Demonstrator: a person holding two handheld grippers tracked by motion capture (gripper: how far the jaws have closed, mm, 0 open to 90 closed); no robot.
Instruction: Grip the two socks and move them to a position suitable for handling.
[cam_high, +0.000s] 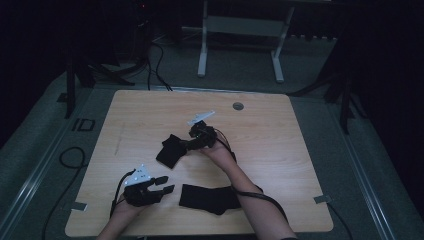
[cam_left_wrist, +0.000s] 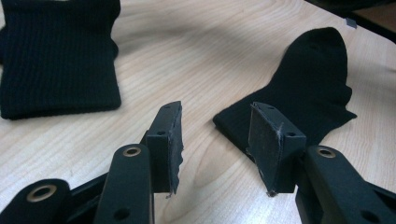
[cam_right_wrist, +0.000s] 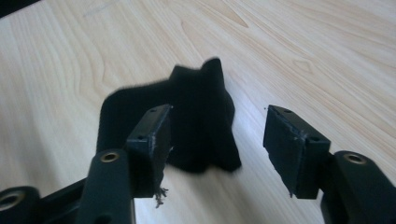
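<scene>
Wooden table (cam_high: 280, 165), grey floor (cam_high: 235, 65), white desk frame (cam_high: 240, 25)

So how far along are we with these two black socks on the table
Neither sock looks paired or folded together yet. One sock lies bunched mid-table, the other sock flat near the front edge, well apart. The right gripper is at the bunched one with jaws open, nothing between the pads. The left gripper points at the flat one, open and empty too. Left: probably grasping both and bringing them together.
</scene>
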